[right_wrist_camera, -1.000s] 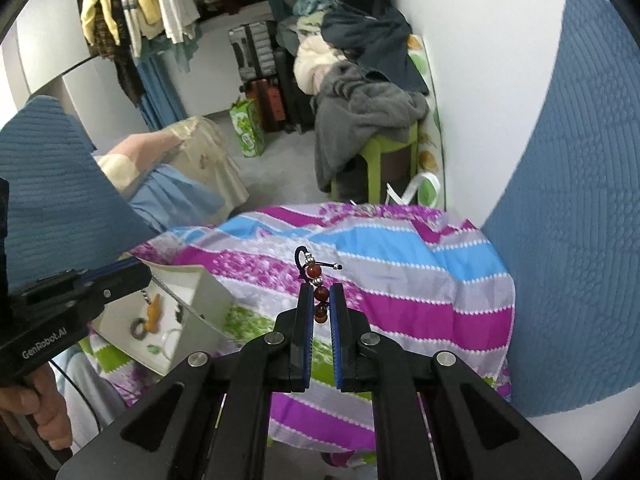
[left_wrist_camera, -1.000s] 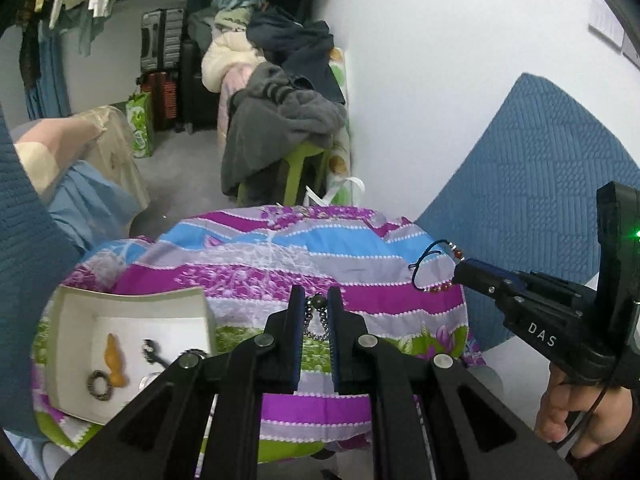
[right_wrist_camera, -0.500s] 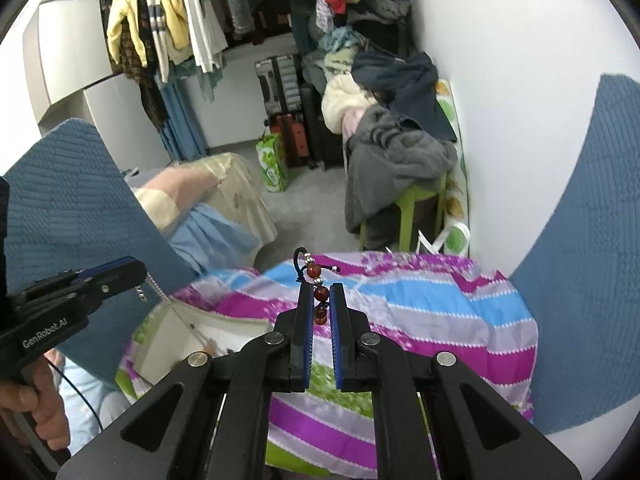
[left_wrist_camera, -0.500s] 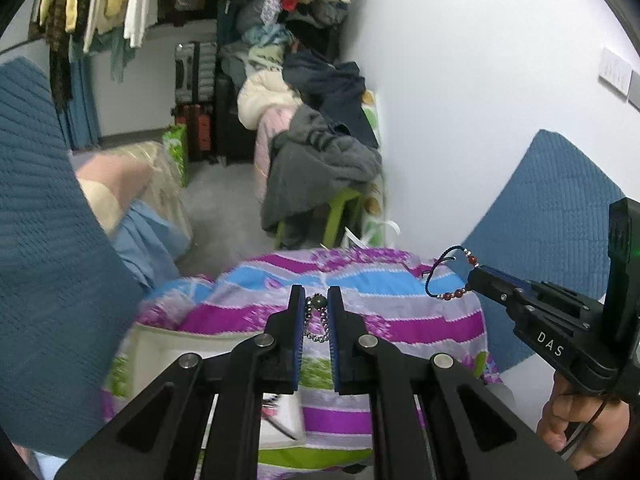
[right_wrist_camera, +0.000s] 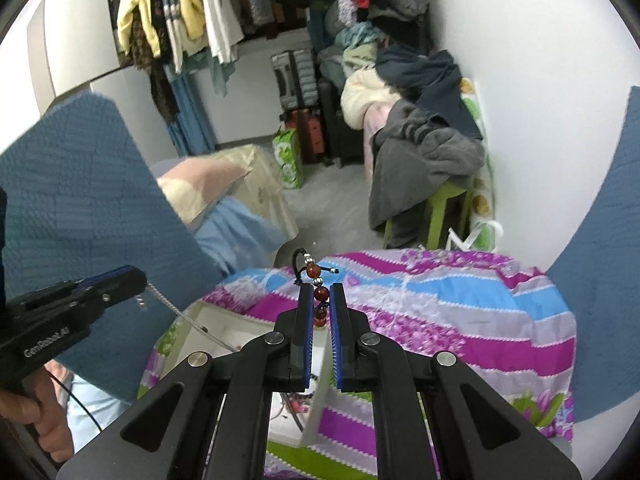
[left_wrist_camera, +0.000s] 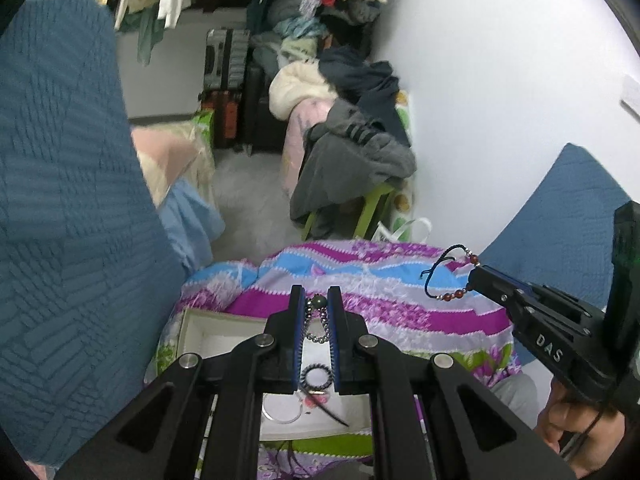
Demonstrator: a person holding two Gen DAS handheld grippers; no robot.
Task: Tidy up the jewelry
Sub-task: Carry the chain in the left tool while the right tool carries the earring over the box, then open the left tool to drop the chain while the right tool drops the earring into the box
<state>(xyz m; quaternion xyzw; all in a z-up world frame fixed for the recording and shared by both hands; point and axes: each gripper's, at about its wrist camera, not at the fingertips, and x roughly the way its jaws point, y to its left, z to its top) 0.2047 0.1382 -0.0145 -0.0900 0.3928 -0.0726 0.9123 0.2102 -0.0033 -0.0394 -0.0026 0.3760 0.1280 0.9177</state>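
Note:
My left gripper (left_wrist_camera: pixel 317 300) is shut on a silver bead chain with a dark green bead (left_wrist_camera: pixel 319 302) and holds it above a white tray (left_wrist_camera: pixel 200 334) that lies on the striped cloth (left_wrist_camera: pixel 400 312). In the tray lie a dark beaded ring (left_wrist_camera: pixel 316 376), a clear bangle (left_wrist_camera: pixel 281 410) and a dark cord. My right gripper (right_wrist_camera: pixel 320 294) is shut on a red bead bracelet on black cord (right_wrist_camera: pixel 320 292), held in the air over the cloth. It shows at the right in the left wrist view (left_wrist_camera: pixel 472 280), with the bracelet (left_wrist_camera: pixel 448 276) dangling. The left gripper (right_wrist_camera: pixel 136 280) trails its chain (right_wrist_camera: pixel 176 310) toward the tray (right_wrist_camera: pixel 192 332).
A blue quilted cushion (left_wrist_camera: pixel 68 200) stands close on the left and another (left_wrist_camera: pixel 568 216) on the right against the white wall. Behind the cloth a green stool (left_wrist_camera: pixel 372 208) carries piled clothes. Suitcases and hanging clothes fill the back of the room.
Both grippers have risen and drawn back, each still holding its piece. The left gripper now sits over the tray, which has slid beneath its fingers.

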